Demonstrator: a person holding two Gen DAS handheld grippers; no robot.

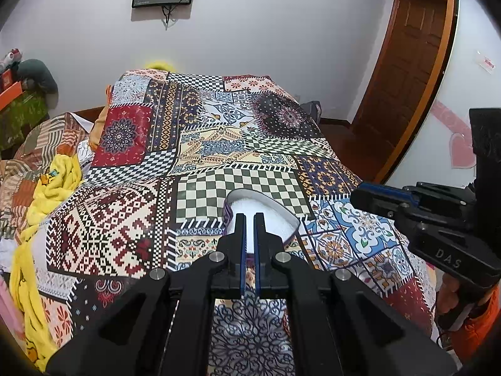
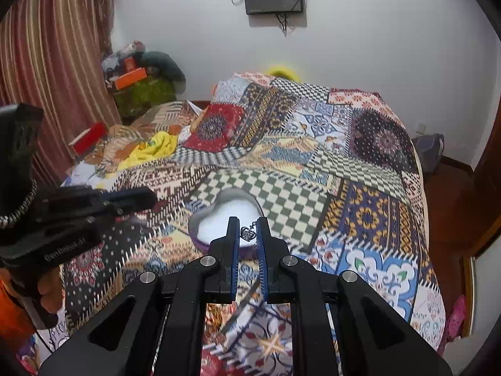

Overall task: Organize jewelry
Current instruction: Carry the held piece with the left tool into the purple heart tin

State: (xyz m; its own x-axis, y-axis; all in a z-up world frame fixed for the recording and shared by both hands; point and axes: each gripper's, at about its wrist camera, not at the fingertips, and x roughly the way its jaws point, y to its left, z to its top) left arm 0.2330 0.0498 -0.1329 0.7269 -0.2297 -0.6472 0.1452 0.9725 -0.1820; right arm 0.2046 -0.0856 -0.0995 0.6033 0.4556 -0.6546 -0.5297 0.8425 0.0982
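Bedspread (image 2: 360, 169): a patchwork print of checks, mandalas and tile motifs, soft and slightly rumpled; I use it as my work surface because it is broad and things will not roll on it.
Heart-shaped box (image 2: 200, 219): purple wall, white grainy lining, lying open on the green-and-cream checks just ahead of both tools so I can reach it from either side.
Left gripper (image 1: 250, 216): black arms, blue pads, jaws pressed together with nothing between them that I can see; I hold it over the box's near rim, ready to steady it.
Right gripper (image 2: 247, 221): jaws drawn in as far as they go, pinching 1 small piece.
Crown pendant (image 2: 248, 234): silvery metal, openwork, hanging between the tips above the white lining; a fine chain probably runs from it, though I cannot trace it.
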